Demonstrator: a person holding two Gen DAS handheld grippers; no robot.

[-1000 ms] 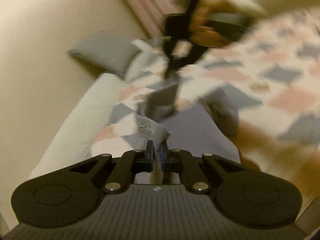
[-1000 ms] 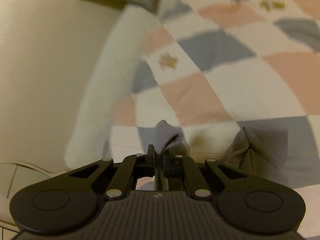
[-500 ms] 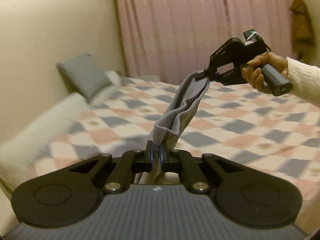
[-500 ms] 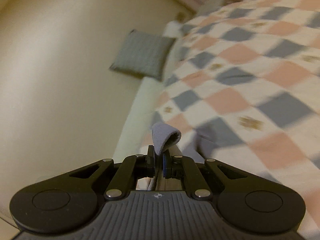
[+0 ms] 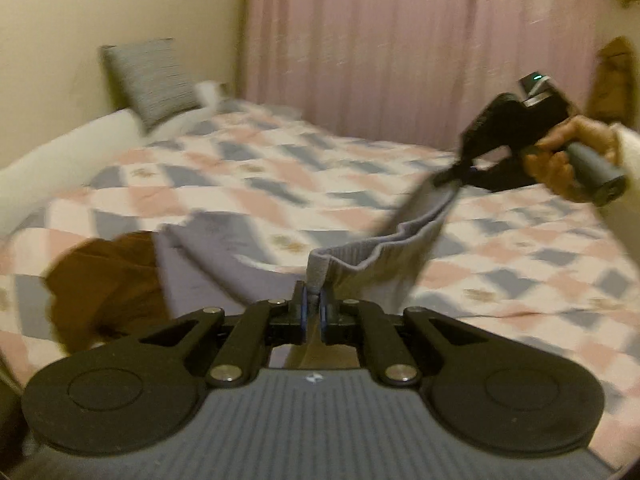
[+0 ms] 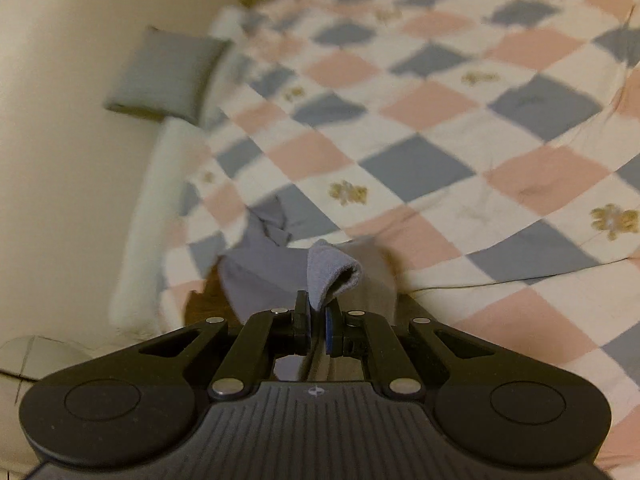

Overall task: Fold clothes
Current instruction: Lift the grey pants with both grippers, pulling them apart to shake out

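A grey garment (image 5: 384, 248) with a ribbed band hangs stretched in the air between both grippers above a checkered bed. My left gripper (image 5: 314, 308) is shut on one corner of the band. In the left wrist view the right gripper (image 5: 456, 174), held by a hand (image 5: 560, 160), is shut on the other corner at the upper right. From the right wrist camera, my right gripper (image 6: 318, 320) pinches a folded bit of the grey garment (image 6: 332, 270). The rest of the cloth (image 6: 260, 268) droops below toward the bed's near left corner.
The bed quilt (image 5: 280, 184) has pink, blue and white squares. A brown garment (image 5: 104, 280) lies on its near left corner. A grey pillow (image 5: 152, 76) leans on the cream wall at the left. Pink curtains (image 5: 400, 40) hang behind the bed.
Both grippers have risen from the bed with the grey garment and moved apart, so the band is now spread wider between them. The right gripper has shifted to the right and lower.
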